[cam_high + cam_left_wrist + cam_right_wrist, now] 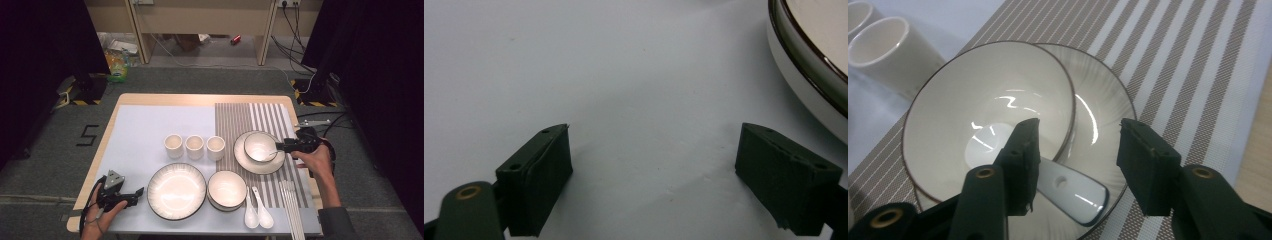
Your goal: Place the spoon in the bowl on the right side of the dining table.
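While the right claw (1078, 165) hovered with its jaws parted over the glossy white ceramic spoon (1068, 187), nothing was gripped; the spoon lay in the cream, brown-rimmed ceramic bowl (983, 115), its handle resting over the bowl's near rim. The placing step looked finished, so the next move probably called for backing away cleanly. Far from the bowl, the left claw (654, 175) rested released on the tabletop (624, 75).

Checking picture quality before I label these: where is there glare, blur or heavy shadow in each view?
High view: dim, both side edges black, soft sheen on the large plate. Left gripper view: the left gripper has soft, blurred jaws over a flat, evenly lit mat. Right gripper view: bright glare streaks inside the bowl and on the spoon; the right gripper, jaws open, is slightly soft.
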Tool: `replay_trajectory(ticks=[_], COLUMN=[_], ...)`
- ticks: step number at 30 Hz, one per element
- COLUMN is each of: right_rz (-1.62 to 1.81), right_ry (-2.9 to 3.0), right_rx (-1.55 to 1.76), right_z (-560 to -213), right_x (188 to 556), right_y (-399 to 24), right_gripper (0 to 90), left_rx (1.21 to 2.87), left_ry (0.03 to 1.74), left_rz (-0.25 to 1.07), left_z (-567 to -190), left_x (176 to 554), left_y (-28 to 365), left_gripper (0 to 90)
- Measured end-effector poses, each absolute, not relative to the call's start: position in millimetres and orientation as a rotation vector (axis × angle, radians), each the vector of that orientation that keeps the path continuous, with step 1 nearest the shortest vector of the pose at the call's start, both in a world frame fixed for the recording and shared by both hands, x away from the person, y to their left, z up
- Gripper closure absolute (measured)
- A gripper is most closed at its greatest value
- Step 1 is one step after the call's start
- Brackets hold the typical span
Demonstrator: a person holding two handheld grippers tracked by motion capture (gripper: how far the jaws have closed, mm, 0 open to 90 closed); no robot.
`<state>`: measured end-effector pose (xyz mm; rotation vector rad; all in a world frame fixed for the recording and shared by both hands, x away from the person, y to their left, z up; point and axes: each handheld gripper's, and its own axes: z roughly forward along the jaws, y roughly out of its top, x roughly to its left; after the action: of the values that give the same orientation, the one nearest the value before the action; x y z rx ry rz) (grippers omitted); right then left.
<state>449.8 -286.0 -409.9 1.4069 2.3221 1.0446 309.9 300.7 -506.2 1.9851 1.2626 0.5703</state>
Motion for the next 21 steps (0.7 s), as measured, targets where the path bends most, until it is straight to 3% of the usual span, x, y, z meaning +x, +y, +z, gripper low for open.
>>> replay_trajectory(ticks=[7,21], right_rz=[1.045,0.971], right_ry=[2.390,2.429], right_rx=[1.327,1.265], right_z=[-410,-413], right_x=[443,441], right_y=[-283,-278], right_gripper=[47.9,55.1], left_rx=[1.985,1.985], left_ry=[1.263,1.263], left_rz=[0.570,0.570], left_z=[-506,-506], left_x=[310,310], left_y=[301,301], left_gripper=[13.7,13.7])
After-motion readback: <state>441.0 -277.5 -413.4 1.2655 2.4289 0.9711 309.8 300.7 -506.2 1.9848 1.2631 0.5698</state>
